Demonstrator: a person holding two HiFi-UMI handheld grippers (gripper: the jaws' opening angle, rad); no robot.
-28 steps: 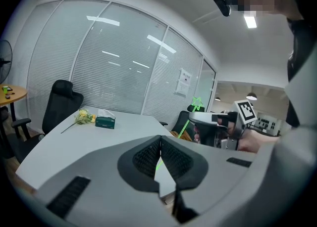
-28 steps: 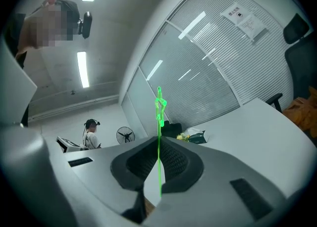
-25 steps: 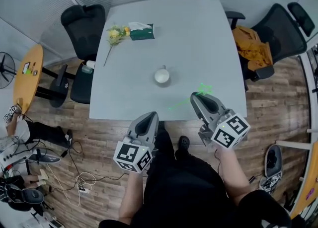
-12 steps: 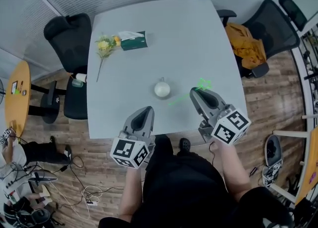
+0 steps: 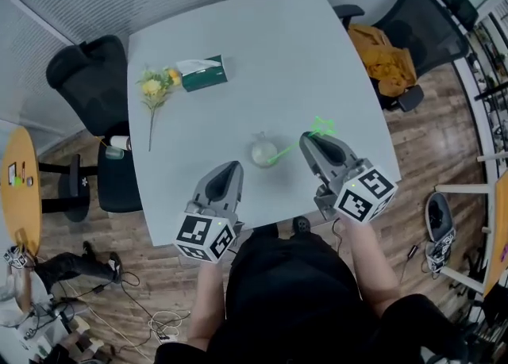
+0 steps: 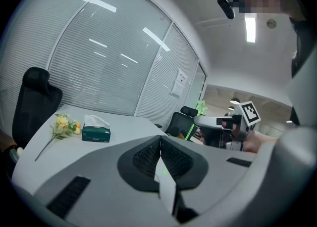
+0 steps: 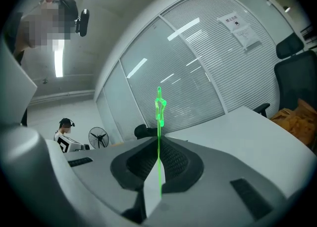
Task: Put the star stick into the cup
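Nearest me, the left gripper has come forward off the tabletop's near edge and now sits over it, at about 7 o'clock from the cup; its own view shows its jaws together with nothing between them. The right gripper has also swung in and now stands just beside the cup at 3 o'clock; its jaws are clamped on the star stick, which rises straight out of the pads in the right gripper view. A second ago the stick's plain end hung well short of the cup, nearer my body; now that end lies against the cup's 4 o'clock side, with the star pointing away toward 2 o'clock. I judge the approach nearly done; the stick lies low and slanted, so it probably needs tipping up before its end can drop in.

Farther off, a tissue box and a flower lie at 10 o'clock, well apart from the cup.

Neither gripper view shows the cup, since the jaws' own bodies fill the lower frame; from the head view I cannot tell whether the stick's end is over the mouth, touching the rim or just beside it; the middle of the stick is buried in the pads.
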